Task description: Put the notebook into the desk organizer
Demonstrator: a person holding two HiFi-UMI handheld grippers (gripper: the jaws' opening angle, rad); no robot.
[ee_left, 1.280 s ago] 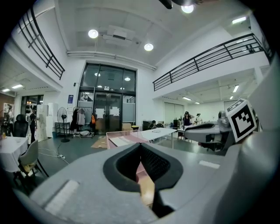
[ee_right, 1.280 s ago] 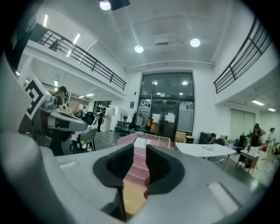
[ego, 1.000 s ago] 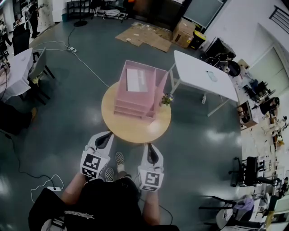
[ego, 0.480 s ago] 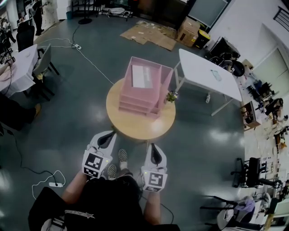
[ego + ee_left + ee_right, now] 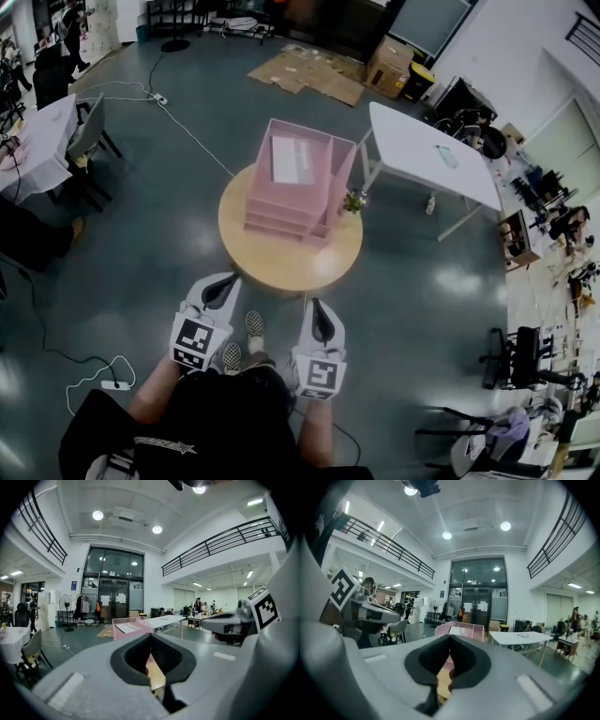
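Note:
A pink desk organizer (image 5: 292, 202) stands on a round wooden table (image 5: 281, 264). The white-grey notebook (image 5: 291, 159) lies flat in its top tray. Both grippers hang close to my body, short of the table's near edge. The left gripper (image 5: 221, 284) and the right gripper (image 5: 314, 312) are both shut with nothing between their jaws. Past the touching tips of the left gripper (image 5: 150, 637), the left gripper view shows the organizer (image 5: 132, 626). The right gripper (image 5: 450, 639) points at the organizer (image 5: 464, 630) too.
A small potted plant (image 5: 353, 201) sits on the round table, right of the organizer. A white rectangular table (image 5: 427, 155) stands at the right behind it. Cardboard sheets (image 5: 309, 70) lie on the floor beyond. A chair (image 5: 89, 136) and a floor cable (image 5: 114, 384) are at the left.
The head view has shifted slightly, so the table sits a little to the right. Both grippers stay near my body, and the notebook has not moved in the organizer.

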